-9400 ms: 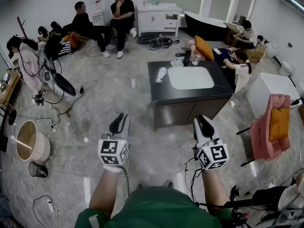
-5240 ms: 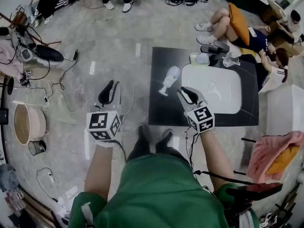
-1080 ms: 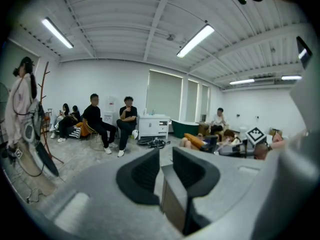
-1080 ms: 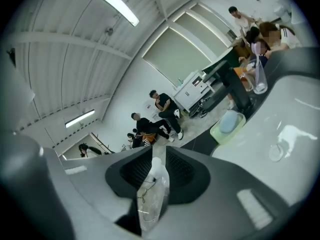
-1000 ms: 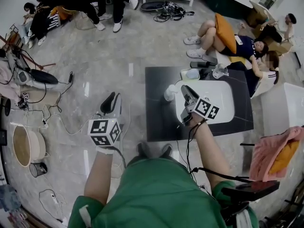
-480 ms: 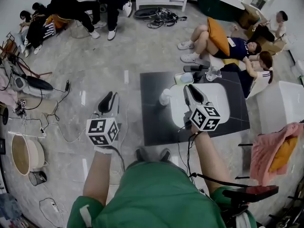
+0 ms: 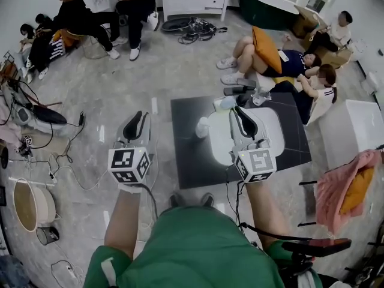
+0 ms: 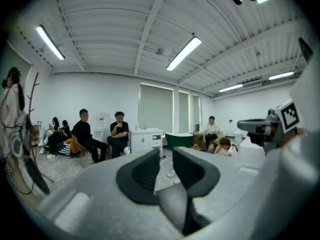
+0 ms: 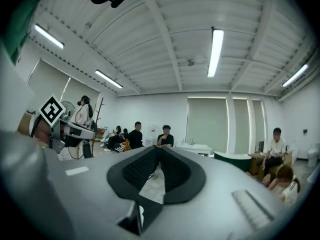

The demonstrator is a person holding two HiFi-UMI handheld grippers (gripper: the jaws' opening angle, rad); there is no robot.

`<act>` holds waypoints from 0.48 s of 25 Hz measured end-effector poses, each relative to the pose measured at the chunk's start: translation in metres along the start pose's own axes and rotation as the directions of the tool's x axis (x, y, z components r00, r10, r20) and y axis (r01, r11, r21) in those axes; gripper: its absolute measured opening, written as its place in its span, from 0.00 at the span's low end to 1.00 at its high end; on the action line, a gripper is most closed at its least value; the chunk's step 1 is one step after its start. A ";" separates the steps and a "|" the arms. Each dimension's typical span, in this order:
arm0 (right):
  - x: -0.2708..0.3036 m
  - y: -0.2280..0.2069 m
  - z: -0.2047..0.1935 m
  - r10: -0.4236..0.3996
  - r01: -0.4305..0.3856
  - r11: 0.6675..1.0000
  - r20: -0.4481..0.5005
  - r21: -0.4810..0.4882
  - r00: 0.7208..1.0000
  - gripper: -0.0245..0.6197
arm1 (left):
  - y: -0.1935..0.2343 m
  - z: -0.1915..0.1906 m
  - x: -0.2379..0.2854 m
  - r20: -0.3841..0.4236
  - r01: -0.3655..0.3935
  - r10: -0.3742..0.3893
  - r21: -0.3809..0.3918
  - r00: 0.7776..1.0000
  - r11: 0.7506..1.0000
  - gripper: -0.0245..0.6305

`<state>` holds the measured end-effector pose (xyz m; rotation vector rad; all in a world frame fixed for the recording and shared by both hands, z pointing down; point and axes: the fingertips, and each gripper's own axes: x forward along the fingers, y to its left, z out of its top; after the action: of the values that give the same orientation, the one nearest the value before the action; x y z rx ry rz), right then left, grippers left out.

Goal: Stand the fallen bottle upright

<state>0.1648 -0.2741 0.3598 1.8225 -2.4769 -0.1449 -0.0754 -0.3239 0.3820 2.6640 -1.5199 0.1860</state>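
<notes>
The white bottle (image 7: 203,126) stands upright on the dark counter (image 7: 186,158), just left of the white basin (image 7: 275,129). My right gripper (image 7: 237,111) hovers over the basin to the right of the bottle and does not touch it. Its pads meet at the tips and hold nothing, as the right gripper view (image 9: 157,151) shows. Left of the counter, my left gripper (image 7: 135,117) hangs over the floor. A narrow gap shows between its pads in the left gripper view (image 8: 166,156). The bottle appears in neither gripper view.
A glass (image 7: 259,97) and a small dish (image 7: 228,102) sit at the counter's far edge. Two people (image 7: 282,62) sit on the floor just beyond it. Cables (image 7: 72,161) and a round tub (image 7: 27,204) lie on the floor to the left.
The bottle, lying flat 5 s ago, now stands. Over the last second my right gripper has drawn away from it to the right. The left gripper has barely moved.
</notes>
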 end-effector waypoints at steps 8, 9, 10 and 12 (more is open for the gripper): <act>-0.018 0.008 0.049 0.000 0.018 0.989 0.118 -0.145 0.993 0.10 | -0.010 0.029 0.000 0.059 0.022 -0.024 0.036 0.998 0.999 0.16; -0.019 0.010 0.053 0.004 0.015 0.989 0.123 -0.150 0.992 0.10 | -0.011 0.031 0.001 0.064 0.025 -0.027 0.035 0.998 0.999 0.16; -0.020 0.011 0.055 0.006 0.013 0.988 0.126 -0.152 0.992 0.10 | -0.011 0.033 0.001 0.068 0.027 -0.029 0.033 0.997 0.999 0.16; -0.020 0.011 0.056 0.009 0.010 0.988 0.127 -0.153 0.992 0.10 | -0.012 0.034 0.003 0.075 0.031 -0.033 0.035 0.997 0.999 0.16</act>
<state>0.1539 -0.2499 0.3056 1.8037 -2.4682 -0.4528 -0.0614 -0.3240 0.3486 2.7494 -1.5065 0.1117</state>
